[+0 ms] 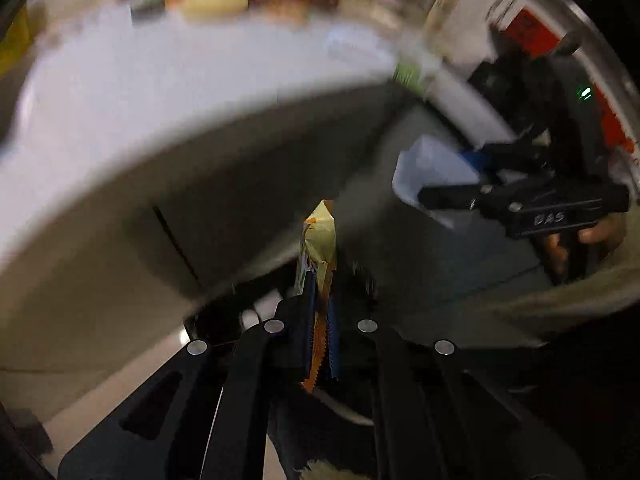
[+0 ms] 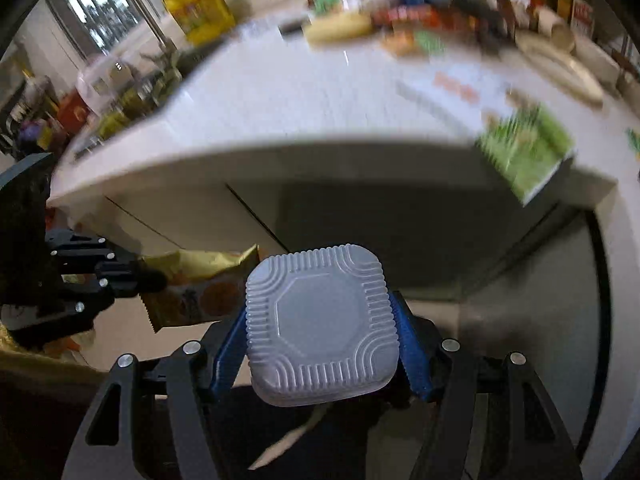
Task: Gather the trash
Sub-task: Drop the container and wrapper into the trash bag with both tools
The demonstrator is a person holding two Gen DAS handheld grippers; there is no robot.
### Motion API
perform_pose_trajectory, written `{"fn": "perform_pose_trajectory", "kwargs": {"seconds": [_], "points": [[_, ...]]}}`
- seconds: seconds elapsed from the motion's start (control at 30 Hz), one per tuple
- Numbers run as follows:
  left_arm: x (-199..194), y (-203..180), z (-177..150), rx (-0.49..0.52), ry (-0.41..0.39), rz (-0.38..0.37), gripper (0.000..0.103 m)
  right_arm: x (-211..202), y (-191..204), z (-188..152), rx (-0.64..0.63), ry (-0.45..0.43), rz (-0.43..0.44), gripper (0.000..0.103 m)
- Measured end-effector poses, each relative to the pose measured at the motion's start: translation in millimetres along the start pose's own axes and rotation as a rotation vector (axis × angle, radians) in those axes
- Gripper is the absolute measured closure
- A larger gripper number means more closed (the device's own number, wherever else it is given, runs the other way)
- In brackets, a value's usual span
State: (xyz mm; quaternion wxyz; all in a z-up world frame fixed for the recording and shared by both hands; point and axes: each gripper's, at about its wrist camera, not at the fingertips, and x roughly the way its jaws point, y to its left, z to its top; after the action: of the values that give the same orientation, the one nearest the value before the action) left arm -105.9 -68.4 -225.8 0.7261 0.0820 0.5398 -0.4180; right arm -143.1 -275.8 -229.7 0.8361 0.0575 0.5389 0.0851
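Nearest the right wrist camera, a white ribbed tub [image 2: 322,326] sits clamped between the blue fingers [image 2: 412,350] of the right gripper [image 2: 320,344], its flat octagonal base facing the lens and one pad pressing each side. In the left wrist view the left gripper [image 1: 320,316] has its fingers [image 1: 306,316] closed tight on a thin yellow and orange wrapper [image 1: 318,248], which stands up edge-on between the pads and pokes out above them. From the right wrist view the same wrapper [image 2: 196,288] shows its broad printed face, held at its left end by the left gripper [image 2: 156,280] and hanging just beside the tub, low in front of the bench [image 2: 280,120]. From the left wrist view the right gripper [image 1: 472,184] appears at the right with the white tub [image 1: 432,168] in it and a hand [image 1: 576,240] around its handle. Both things are held off the bench, below its front edge, with pale cabinet fronts [image 2: 180,208] behind them and light floor underneath. Further off, the white bench top spreads across both views, blurred. A green packet [image 2: 528,148] overhangs its near right edge and a flat white box [image 2: 452,88] with orange print lies behind that. At the back, a jumble of coloured packets [image 2: 384,8] crowds the far edge, a yellow bag [image 2: 200,4] stands by a tap [image 2: 148,12], and a window [image 2: 92,4] lights the far left corner
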Motion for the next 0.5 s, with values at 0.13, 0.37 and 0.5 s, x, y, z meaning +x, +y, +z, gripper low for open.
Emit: {"fn": "perform_pose_trajectory", "kwargs": {"seconds": [0.13, 0.37, 0.5], "points": [[57, 9, -18, -0.002, 0.151, 0.011, 0.098, 44, -14, -15, 0.038, 0.117, -0.044, 0.008], [63, 14, -23, 0.014, 0.143, 0.101, 0.028, 38, -27, -16, 0.058, 0.106, -0.095, 0.005], [30, 19, -11, -0.027, 0.058, 0.097, 0.025, 1, -30, 8, 0.104, -0.006, -0.03, 0.005]]}}
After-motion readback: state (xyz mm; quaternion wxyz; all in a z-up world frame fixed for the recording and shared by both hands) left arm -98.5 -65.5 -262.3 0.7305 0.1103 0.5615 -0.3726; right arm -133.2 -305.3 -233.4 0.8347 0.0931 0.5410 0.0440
